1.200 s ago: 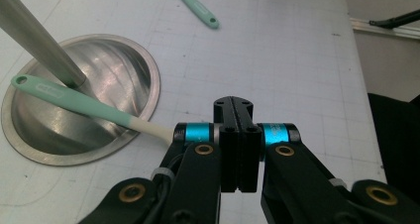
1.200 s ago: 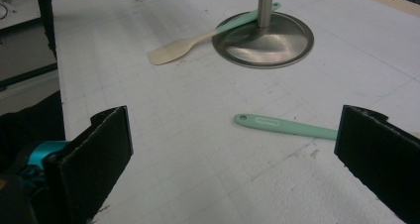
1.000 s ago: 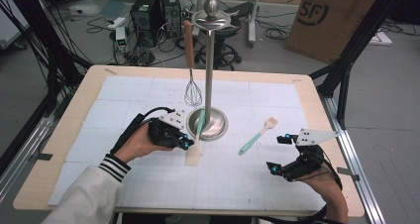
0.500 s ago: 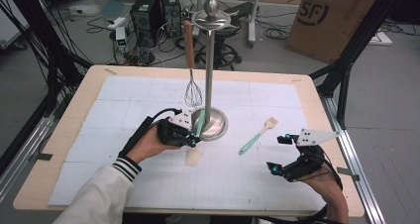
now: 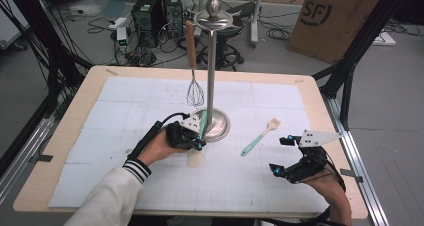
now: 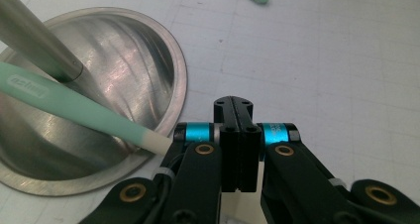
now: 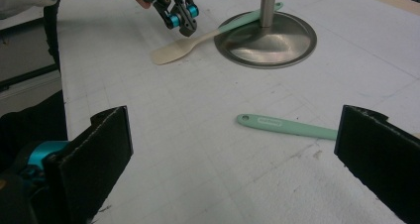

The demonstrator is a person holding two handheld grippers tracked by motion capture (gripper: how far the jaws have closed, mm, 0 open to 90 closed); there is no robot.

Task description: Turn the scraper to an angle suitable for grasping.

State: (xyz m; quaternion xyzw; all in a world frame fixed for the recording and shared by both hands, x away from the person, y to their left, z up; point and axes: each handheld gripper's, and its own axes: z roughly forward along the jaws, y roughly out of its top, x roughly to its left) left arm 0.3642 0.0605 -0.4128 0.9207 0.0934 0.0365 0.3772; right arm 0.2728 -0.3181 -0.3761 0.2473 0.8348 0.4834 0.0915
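Note:
A spatula [image 5: 195, 159] with a mint handle and a cream blade lies with its blade on the white mat and its handle propped on the steel base [image 5: 221, 127] of a utensil stand. In the left gripper view it [image 6: 74, 107] runs under the left jaw's linkage. My left gripper [image 5: 199, 143] is shut, its tips [image 6: 236, 115] at the spatula's neck, with nothing seen between the jaws. From the right gripper view, that gripper [image 7: 182, 21] hovers just over the neck [image 7: 198, 35]. My right gripper [image 5: 280, 156] stands open at the right, its jaws [image 7: 228, 149] wide and empty.
A second mint-handled utensil [image 5: 257, 138] lies right of the base, just ahead of the right gripper [image 7: 287, 126]. A whisk [image 5: 195, 91] with a wooden handle hangs from the stand's top disc. Bare mat [image 5: 125, 111] spreads to the left. Cables and boxes sit beyond the table.
My left gripper has moved right and down, toward the stand's base and the spatula's neck. The spatula's blade stays in the same spot. The right gripper has not moved.

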